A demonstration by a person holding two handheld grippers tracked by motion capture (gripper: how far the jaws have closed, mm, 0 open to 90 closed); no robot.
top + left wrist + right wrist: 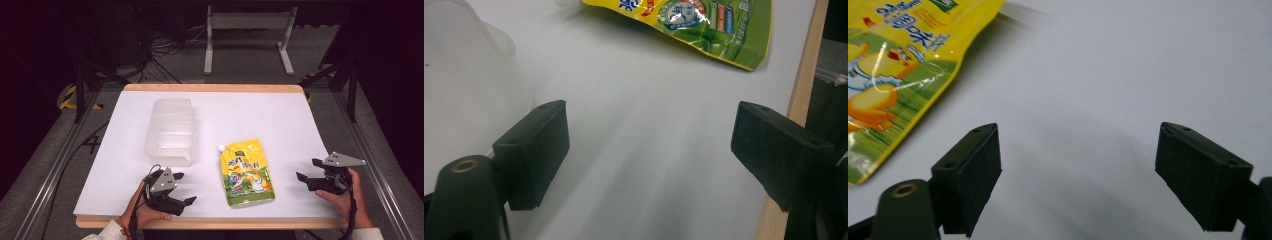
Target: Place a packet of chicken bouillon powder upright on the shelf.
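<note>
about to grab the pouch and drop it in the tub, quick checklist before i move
1. Left tool open, nothing between its jaws: ok.
2. Right tool open, nothing held: ok.
3. Pouch lying flat between the two tools, not touched by either: ok.
4. White cap on the pouch shut tight: cannot tell.
5. Clear tub open on top, nothing seen inside: ok.
6. Bare table between pouch and tub: ok.

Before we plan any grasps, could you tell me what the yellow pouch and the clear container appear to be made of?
The yellow pouch looks like glossy flexible plastic film: bright highlights and soft wrinkles cross its print. The clear container seems to be thin translucent plastic, milky and ribbed, with the white table showing faintly through.
</note>
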